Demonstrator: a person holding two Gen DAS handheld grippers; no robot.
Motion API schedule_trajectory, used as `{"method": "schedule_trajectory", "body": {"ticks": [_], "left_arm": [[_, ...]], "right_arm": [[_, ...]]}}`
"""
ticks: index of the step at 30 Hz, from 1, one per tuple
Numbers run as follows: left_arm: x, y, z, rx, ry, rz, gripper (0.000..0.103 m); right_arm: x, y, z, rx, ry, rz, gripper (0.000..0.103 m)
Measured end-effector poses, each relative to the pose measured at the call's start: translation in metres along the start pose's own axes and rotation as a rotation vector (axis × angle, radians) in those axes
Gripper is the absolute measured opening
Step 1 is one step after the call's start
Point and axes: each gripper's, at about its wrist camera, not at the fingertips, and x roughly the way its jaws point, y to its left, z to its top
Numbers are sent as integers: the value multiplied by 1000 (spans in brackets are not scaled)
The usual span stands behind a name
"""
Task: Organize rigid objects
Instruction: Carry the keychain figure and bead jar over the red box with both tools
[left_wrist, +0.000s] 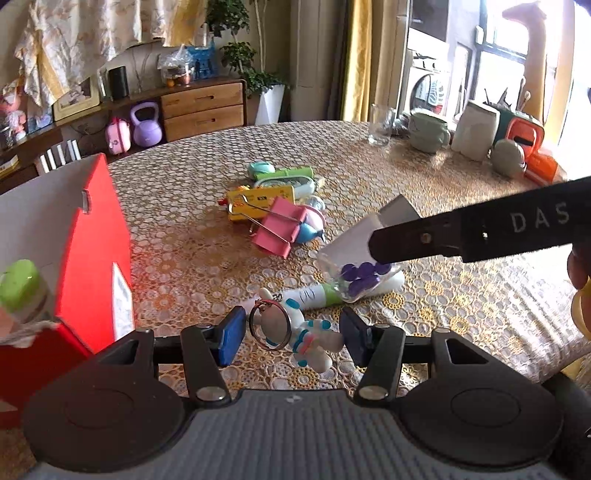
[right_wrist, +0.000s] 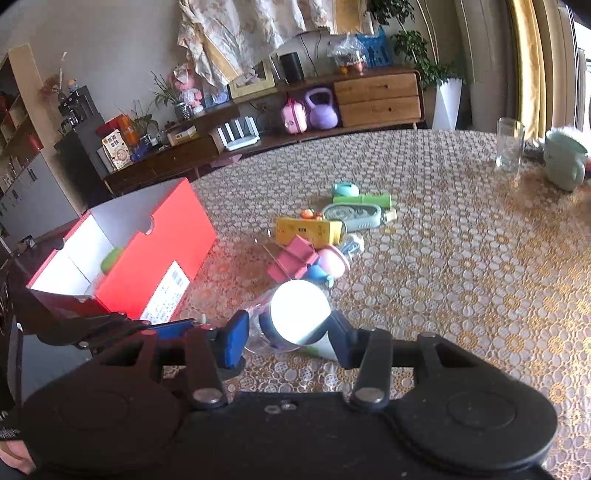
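Observation:
My left gripper (left_wrist: 293, 339) is shut on a white-and-blue figure keychain (left_wrist: 310, 339), whose metal ring rests against the left pad, just above the lace tablecloth (left_wrist: 461, 295). My right gripper (right_wrist: 288, 338) is shut on a clear jar (right_wrist: 299, 314) with a white lid and purple pieces inside; in the left wrist view the jar (left_wrist: 354, 266) hangs tilted under a black finger (left_wrist: 461, 236). A white-and-green tube (left_wrist: 314, 297) lies under the jar. The open red box (left_wrist: 92, 258) stands at the left with a green-capped bottle (left_wrist: 20, 284) inside.
A pile of small items lies mid-table: a pink binder clip (left_wrist: 280, 229), a yellow box (left_wrist: 258, 201) and green cases (left_wrist: 284, 177). A glass (left_wrist: 378, 125), a green mug (left_wrist: 428, 133) and a white mug (left_wrist: 474, 131) stand at the far right. The red box (right_wrist: 147, 266) is left of the pile.

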Motion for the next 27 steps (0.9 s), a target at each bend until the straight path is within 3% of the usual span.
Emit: {"method": "schedule_trajectory", "body": {"ticks": [17, 27], "left_arm": [[-84, 41, 23, -78, -59, 75, 55], [-120, 97, 24, -113, -63, 195, 56]], "right_arm": [[-30, 30, 14, -62, -63, -2, 47], [-24, 75, 41, -157, -88, 57, 44]]}}
